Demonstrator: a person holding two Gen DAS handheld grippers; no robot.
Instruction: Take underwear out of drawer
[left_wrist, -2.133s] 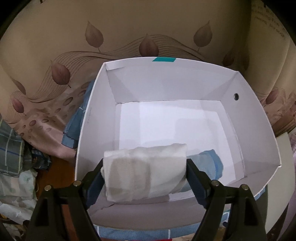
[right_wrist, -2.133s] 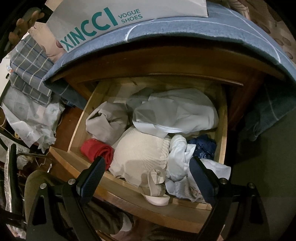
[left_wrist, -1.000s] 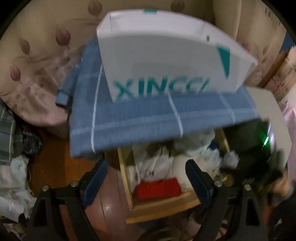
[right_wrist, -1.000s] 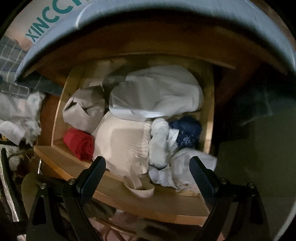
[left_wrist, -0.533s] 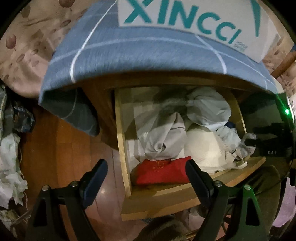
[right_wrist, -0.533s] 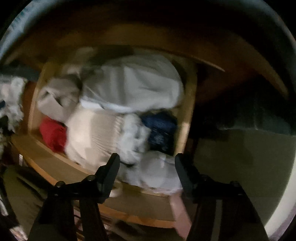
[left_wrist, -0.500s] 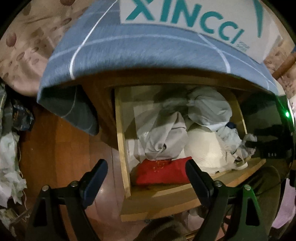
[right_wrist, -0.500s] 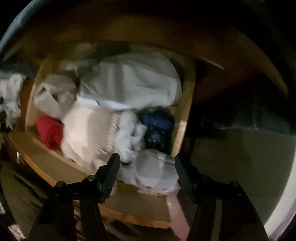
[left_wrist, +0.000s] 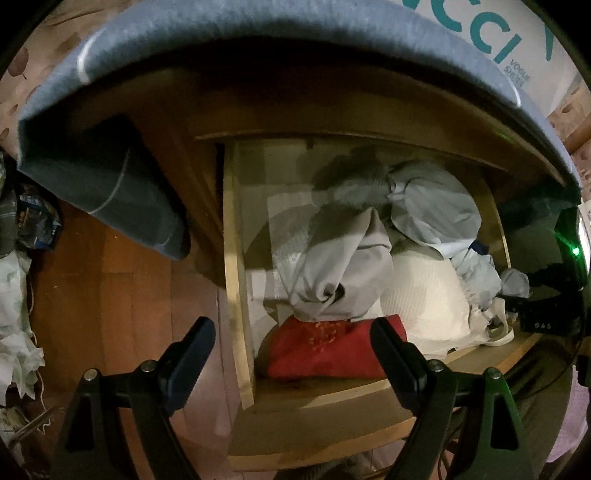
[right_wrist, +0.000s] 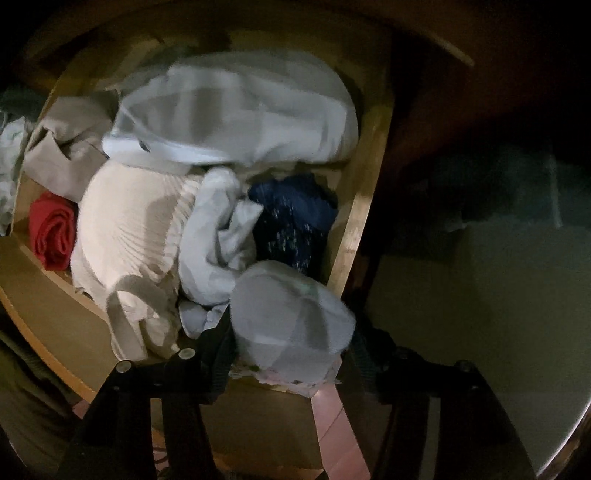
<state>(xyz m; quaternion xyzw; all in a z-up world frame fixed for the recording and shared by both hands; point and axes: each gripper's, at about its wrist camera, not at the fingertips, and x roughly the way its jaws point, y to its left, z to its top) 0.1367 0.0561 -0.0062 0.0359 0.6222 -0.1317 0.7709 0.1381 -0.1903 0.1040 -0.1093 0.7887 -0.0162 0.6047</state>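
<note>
Two seconds ago the left gripper (left_wrist: 291, 345) held a white roll over the box (left_wrist: 532, 40); now its jaws stand wide and empty, low over the drawer (left_wrist: 236, 280), around the red garment (left_wrist: 325, 350). The right gripper (right_wrist: 291, 332) has dropped from above the drawer into its front right corner. Its jaws have just been closing, and they now press on a pale grey bundle (right_wrist: 291, 310).

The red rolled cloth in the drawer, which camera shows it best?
The left wrist view: the red cloth lies close and sharp between the open left gripper's fingers, stitching visible. The right wrist view shows it only small, dim and blurred at the drawer's left end.
</note>
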